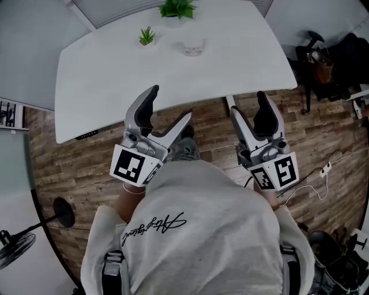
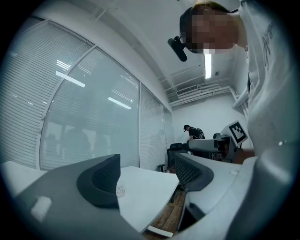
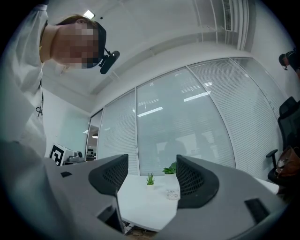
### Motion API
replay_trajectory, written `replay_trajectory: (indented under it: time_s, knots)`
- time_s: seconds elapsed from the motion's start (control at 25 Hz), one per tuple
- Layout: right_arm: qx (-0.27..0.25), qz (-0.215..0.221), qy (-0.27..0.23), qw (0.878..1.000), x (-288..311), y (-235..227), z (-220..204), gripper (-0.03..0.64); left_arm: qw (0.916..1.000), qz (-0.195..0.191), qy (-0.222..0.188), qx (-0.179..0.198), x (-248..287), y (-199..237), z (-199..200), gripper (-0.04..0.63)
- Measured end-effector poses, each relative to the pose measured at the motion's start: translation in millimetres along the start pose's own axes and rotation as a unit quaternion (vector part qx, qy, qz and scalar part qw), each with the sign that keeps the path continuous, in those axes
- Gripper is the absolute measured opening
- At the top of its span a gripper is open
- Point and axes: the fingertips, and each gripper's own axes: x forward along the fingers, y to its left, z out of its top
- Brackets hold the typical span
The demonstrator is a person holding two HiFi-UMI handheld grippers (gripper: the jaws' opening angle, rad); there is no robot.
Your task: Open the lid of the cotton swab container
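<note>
The left gripper (image 1: 169, 107) hangs over the wooden floor (image 1: 75, 167), short of the near edge of the white tabletop (image 1: 115, 75). Its jaws stand wide apart with nothing between them. It is held about level and angled inward, toward the middle of the table.

Past it, near the far edge, a small potted plant (image 1: 146, 36) stands left of the cotton swab container (image 1: 194, 47). A larger plant (image 1: 177, 8) stands at the far edge itself, just beyond them. The container is a low clear box, well apart from both grippers and straight ahead across the full depth of the tabletop. It looks a little wider than it is deep, so its long side probably runs along the far edge. It is too small to tell how the lid sits or where it hinges.

The right gripper (image 1: 250, 106) is also short of the near edge. It points almost straight ahead with its tips slightly raised. Its jaws are spread wide and empty, and in the right gripper view the container shows just inside the right-hand pad.

In the head view the container lies between the two lines of aim, somewhat closer to the left gripper's. Either hand could get there, I think, but both need a long forward reach over the tabletop before any grip on the box or lid is possible.
</note>
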Motion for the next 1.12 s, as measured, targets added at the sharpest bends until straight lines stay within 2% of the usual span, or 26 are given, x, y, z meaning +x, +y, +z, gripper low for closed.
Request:
replay_trajectory:
  time_s: [0.72,1.12]
  knots:
    - [0.001,-0.021,0.000,1.000,129,-62,-7,0.301,0.9997,-0.023,0.009,-0.007,98,112,-9,0.350]
    - [0.006,-0.031,0.001,0.999,179,-84,-15,0.302,0.9991,-0.038,0.013,-0.012,132,154,-16,0.350]
